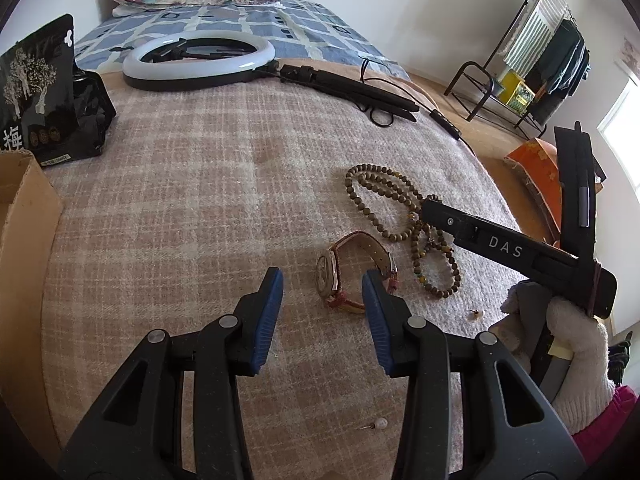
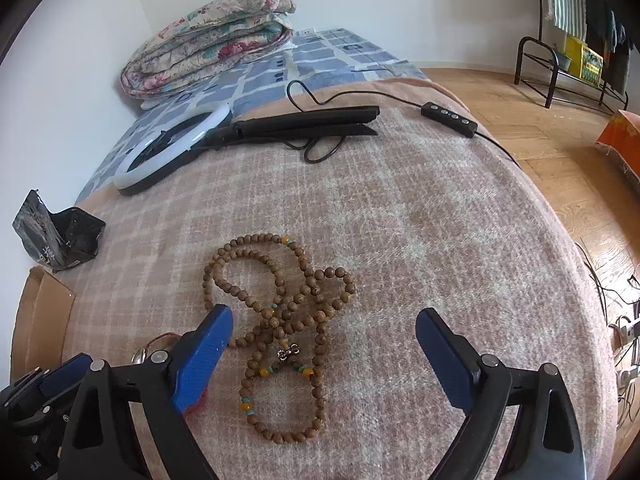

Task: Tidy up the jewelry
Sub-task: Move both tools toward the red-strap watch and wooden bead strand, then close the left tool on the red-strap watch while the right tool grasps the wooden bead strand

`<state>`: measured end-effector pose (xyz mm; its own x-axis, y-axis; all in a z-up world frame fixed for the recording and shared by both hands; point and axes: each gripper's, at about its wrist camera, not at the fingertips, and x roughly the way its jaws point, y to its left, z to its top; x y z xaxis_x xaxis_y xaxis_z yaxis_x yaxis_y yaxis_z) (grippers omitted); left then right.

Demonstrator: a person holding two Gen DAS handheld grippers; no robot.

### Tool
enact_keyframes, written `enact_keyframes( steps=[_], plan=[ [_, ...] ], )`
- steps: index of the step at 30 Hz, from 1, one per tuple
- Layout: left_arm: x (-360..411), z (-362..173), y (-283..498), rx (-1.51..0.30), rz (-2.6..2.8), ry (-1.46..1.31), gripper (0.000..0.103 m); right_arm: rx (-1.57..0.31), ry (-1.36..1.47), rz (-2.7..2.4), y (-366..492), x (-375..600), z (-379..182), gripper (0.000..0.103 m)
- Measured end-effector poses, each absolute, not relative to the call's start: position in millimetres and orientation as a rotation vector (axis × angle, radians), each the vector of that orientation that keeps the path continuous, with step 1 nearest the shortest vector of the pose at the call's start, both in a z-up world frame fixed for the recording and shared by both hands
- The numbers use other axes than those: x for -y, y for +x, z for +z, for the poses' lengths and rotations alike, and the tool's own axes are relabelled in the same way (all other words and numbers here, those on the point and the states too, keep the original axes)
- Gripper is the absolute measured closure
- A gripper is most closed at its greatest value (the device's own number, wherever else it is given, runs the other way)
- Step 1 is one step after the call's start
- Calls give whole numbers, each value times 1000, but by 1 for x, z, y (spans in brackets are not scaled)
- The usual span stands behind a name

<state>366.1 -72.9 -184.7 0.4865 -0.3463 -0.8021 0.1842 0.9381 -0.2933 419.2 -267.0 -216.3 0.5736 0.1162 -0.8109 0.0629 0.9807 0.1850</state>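
On the plaid blanket (image 1: 200, 200) lies a watch (image 1: 348, 276) with a red-brown strap, on its side. My left gripper (image 1: 322, 276) hovers just short of it, open, with the watch beside the right fingertip and nothing pressed between the pads. A long string of brown wooden beads (image 2: 280, 320) lies looped to the right of the watch. My right gripper (image 2: 325, 312) is open wide over the beads, its blue pads (image 2: 208, 344) on either side and not touching them. A pearl stud (image 1: 378, 424) and a small gold piece (image 1: 475, 314) lie loose on the blanket.
A cardboard box (image 1: 24, 208) stands at the left edge, with a black foil bag (image 1: 44, 92) behind it. A ring light (image 1: 198, 60) with folded tripod (image 2: 304, 124) and cable remote (image 2: 448, 114) lies farther back. A folded quilt (image 2: 208, 40) lies at the head of the bed. A gloved hand (image 1: 580, 352) holds the right gripper.
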Motion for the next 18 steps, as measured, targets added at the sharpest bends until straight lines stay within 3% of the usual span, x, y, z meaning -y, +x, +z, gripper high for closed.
enact_keyframes(
  steps=[12,18],
  plan=[
    [73,-204,381,-1053,-325,-162,62,-996,86,-17,442,247,-234,15],
    [70,-202,384,-1038,-325,-182,62,-999,30,-11,440,246,-234,29]
  ],
)
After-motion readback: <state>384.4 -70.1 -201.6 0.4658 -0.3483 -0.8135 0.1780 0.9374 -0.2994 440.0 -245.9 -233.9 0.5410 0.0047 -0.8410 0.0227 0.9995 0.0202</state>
